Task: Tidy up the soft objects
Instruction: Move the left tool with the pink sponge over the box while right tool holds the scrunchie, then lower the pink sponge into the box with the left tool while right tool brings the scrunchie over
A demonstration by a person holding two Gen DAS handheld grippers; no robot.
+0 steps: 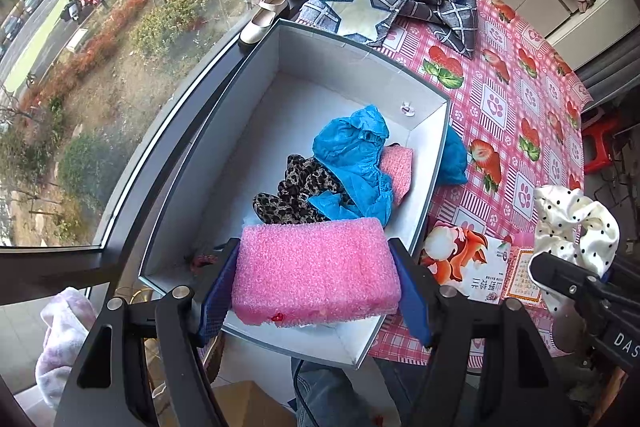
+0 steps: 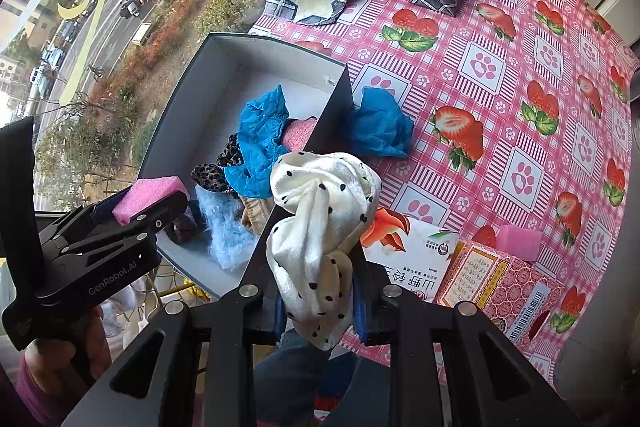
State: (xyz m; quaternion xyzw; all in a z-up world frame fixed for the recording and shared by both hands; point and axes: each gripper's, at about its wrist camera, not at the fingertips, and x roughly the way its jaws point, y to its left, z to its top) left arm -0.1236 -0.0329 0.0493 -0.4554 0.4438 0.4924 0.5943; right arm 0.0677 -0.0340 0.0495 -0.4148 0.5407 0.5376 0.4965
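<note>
Both grippers are carrying soft things toward the white box point(image 1: 434, 147).

The left gripper point(image 1: 316, 291) is squeezing the pink foam block point(image 1: 316, 267) above the box, ready to drop; the right gripper point(image 2: 320, 311) is pinching the dotted scrunchie point(image 2: 320, 211) just beside its wall.

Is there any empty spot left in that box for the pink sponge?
Yes: the box floor is bare at its far end, between the window-side wall and the blue cloth. The near end is crowded with the leopard fabric and a pale blue fluffy piece.
</note>
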